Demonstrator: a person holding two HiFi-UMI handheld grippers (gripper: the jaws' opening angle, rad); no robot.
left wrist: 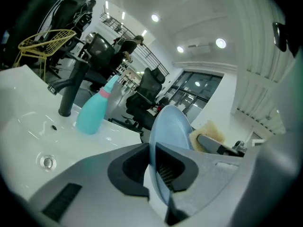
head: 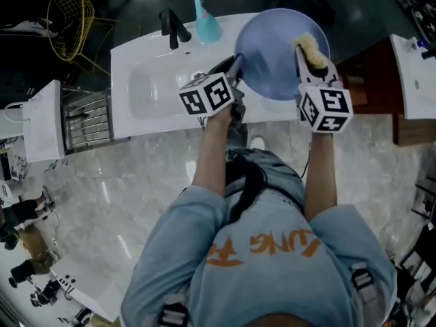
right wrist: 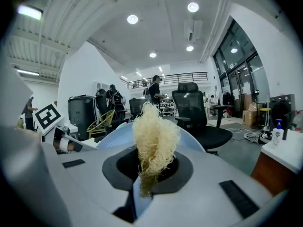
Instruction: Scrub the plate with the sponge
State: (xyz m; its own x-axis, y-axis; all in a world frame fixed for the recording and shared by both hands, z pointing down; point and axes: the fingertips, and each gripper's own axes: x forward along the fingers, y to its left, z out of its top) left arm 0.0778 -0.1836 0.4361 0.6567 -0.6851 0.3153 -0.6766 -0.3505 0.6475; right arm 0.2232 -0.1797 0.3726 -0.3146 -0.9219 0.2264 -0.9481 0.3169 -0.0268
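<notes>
A light blue plate is held tilted on edge above the white counter, right of the sink. My left gripper is shut on its left rim; in the left gripper view the plate runs edge-on between the dark pads. My right gripper is shut on a straw-yellow fibrous sponge that lies against the plate's right side. In the right gripper view the sponge sticks up from the jaws, with the plate just behind it. From the left gripper view the sponge peeks out behind the plate.
A white sink basin lies left of the plate, with a black faucet and a teal bottle at its back. A yellow wire chair stands far left. Another white counter is at the right edge.
</notes>
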